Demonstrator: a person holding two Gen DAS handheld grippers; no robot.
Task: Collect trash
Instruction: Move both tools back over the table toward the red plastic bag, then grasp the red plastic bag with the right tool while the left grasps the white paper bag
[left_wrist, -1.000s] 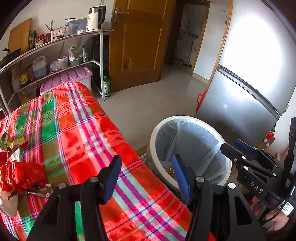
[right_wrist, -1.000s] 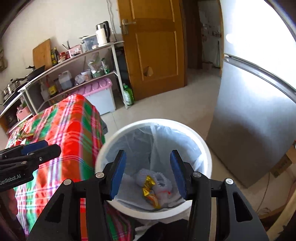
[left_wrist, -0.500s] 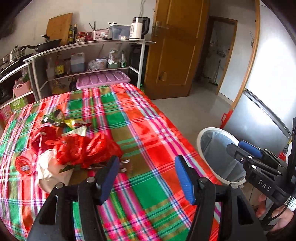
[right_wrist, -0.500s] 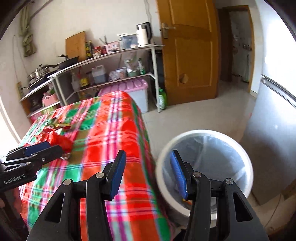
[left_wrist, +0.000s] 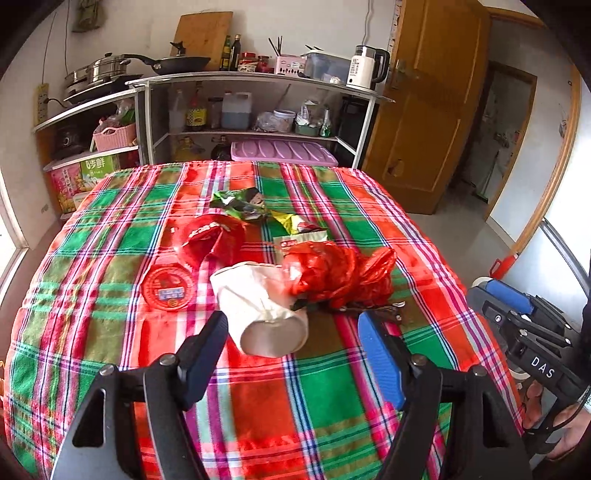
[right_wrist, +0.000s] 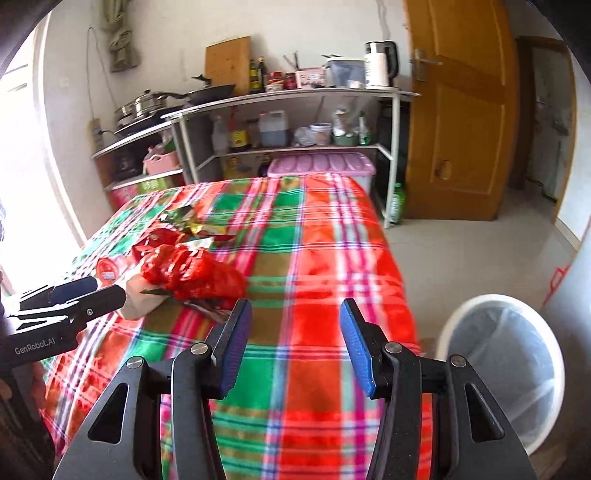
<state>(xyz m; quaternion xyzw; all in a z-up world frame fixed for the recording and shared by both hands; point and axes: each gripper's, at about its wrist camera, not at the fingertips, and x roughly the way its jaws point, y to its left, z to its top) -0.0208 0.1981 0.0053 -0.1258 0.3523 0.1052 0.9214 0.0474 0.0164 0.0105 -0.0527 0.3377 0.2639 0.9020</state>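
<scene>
Left wrist: the left gripper (left_wrist: 291, 350), jaws just widened and empty, faces the cup (left_wrist: 262, 306) lying mid-tabletop (left_wrist: 110, 258) beside the red bag (left_wrist: 340, 275); straddle the cup squarely before closing. Right wrist: the right gripper (right_wrist: 291, 341) gapes empty, bin (right_wrist: 506, 365) beyond the tabletop's right edge.
</scene>
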